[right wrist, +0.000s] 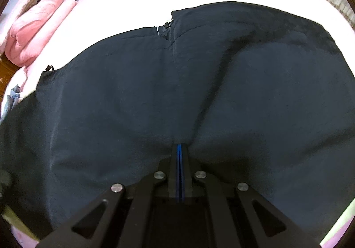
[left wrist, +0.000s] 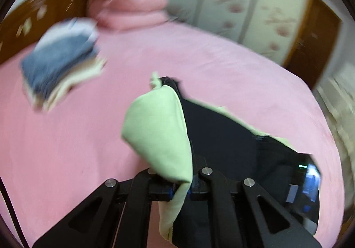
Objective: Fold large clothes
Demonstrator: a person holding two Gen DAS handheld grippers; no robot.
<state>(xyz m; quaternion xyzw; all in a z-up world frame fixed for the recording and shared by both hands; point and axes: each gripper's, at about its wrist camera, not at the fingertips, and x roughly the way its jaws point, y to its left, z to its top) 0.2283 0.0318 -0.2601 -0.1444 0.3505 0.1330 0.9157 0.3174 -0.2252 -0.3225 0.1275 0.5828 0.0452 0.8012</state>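
**Mia:** What is the left tool doing?

**Ben:** It is pinching the dark jacket. Its two fingers are nearly touching, and the pale green lining of the jacket is squeezed between them. The green cloth is folding over the top of the tool and hanging down at 6 o'clock.

**Mia:** And the right tool?

**Ben:** Its fingers are pressed tight together, with only a thin blue line showing between them. The tips are poking down into the dark cloth, which is puckering around them. I cannot tell if any cloth is really caught between them.

**Mia:** Where is the jacket lying?

**Ben:** It is spreading out on the pink bed. In the right tool's view it is filling almost everything, with its zipper up at 12 o'clock.

**Mia:** What else is on the bed?

**Ben:** A stack of folded clothes is sitting at 10 o'clock in the left tool's view. A rolled pink blanket is lying at 11 o'clock. It is all blurry there.
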